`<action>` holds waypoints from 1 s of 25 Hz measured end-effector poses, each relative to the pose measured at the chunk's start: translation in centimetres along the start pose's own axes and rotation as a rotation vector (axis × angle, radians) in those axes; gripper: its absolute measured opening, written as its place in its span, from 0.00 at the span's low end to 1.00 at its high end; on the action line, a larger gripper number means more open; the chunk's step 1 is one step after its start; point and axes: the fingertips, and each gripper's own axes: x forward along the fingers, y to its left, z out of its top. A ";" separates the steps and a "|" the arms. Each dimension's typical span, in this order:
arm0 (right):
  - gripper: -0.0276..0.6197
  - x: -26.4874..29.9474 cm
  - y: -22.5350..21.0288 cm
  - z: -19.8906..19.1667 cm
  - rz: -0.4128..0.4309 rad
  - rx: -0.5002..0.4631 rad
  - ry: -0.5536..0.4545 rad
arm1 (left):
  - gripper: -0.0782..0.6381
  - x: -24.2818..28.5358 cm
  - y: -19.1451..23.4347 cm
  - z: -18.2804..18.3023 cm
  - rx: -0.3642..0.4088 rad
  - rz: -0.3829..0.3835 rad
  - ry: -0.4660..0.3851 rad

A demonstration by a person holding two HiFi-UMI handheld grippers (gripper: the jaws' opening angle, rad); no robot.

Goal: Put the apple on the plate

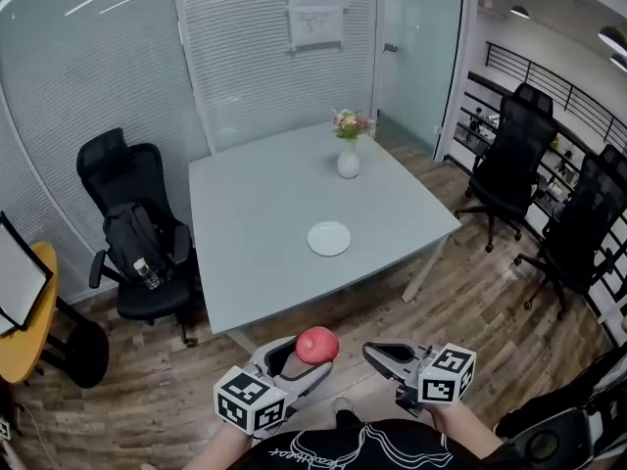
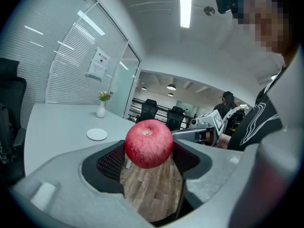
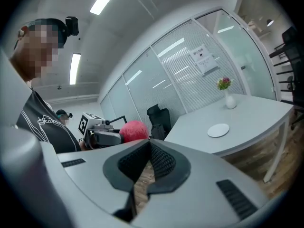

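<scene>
Head view: grips a round, glossy red apple [image 1: 316, 345] in the left tongs [image 1: 312, 358], well short of the flat white plate [image 1: 328, 238] on the smooth grey bench [image 1: 245, 213]. Left gripper view: pinches it between ribbed black pads [image 2: 111, 163], far from the plate. Right gripper view: shows right tongs [image 3: 148, 144] clenched empty, tips touching.

L tool [image 1: 310, 354] jaws tight on apple [image 1: 316, 344], R tool [image 1: 372, 352] jaws together (both low, abreast)

apple [image 2: 148, 144]: glossy, smooth | table [image 1: 255, 213]: matt, smooth | floor [image 1: 470, 302]: wood planks
</scene>
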 end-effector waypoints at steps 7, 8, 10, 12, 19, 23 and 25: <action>0.06 1.5 -8.0 4.4 0.033 -0.014 -0.006 | 0.55 7.2 4.2 4.4 -0.010 0.031 -0.023; 0.06 1.6 -8.8 5.0 0.036 -0.023 -0.007 | 0.55 7.9 4.5 4.9 -0.003 0.031 -0.029; 0.06 1.7 -10.4 5.9 0.034 -0.039 -0.009 | 0.55 9.1 5.1 5.9 0.019 0.035 -0.040; 0.06 2.0 -11.7 6.7 0.029 -0.050 -0.015 | 0.55 10.1 5.7 6.5 0.035 0.040 -0.046; 0.06 3.6 -15.0 7.9 0.016 -0.047 -0.018 | 0.55 12.6 8.5 7.3 0.039 0.035 -0.033; 0.06 4.8 -17.4 8.1 -0.004 -0.028 -0.005 | 0.55 14.5 11.1 7.9 0.033 0.029 -0.028; 0.06 5.5 -18.8 8.4 -0.019 -0.018 -0.004 | 0.55 15.6 12.4 8.2 0.031 0.023 -0.024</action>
